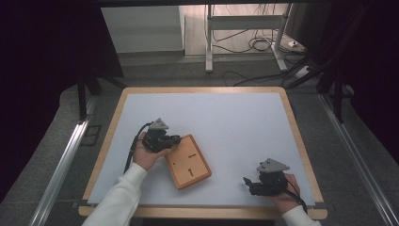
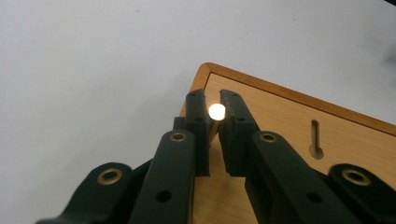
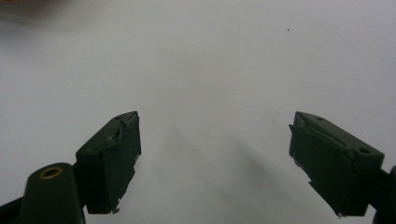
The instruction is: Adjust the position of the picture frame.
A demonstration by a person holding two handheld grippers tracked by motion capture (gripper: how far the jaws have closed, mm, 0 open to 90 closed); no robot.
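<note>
A small pale round peg (image 2: 216, 111) is pinched between the nearly closed jaws of the left hand-held gripper (image 2: 214, 109), just over the near corner of the wooden board (image 1: 188, 161), which lies flat on the white counter (image 1: 235, 122). Two keyhole-shaped slots are cut in the board; one slot (image 2: 316, 140) is seen well to the side of the peg. Judgement: the peg is probably to be brought to a slot, so the grip should be kept firm, the peg held upright, and it should be lowered into the slot's round end, not its narrow part. The right hand-held gripper (image 1: 256, 181) rests well apart from the board, near the counter's front edge, jaws spread wide with nothing between them (image 3: 212, 158). Open room lies beyond the board on every side; the board's raised rim should be cleared.
</note>
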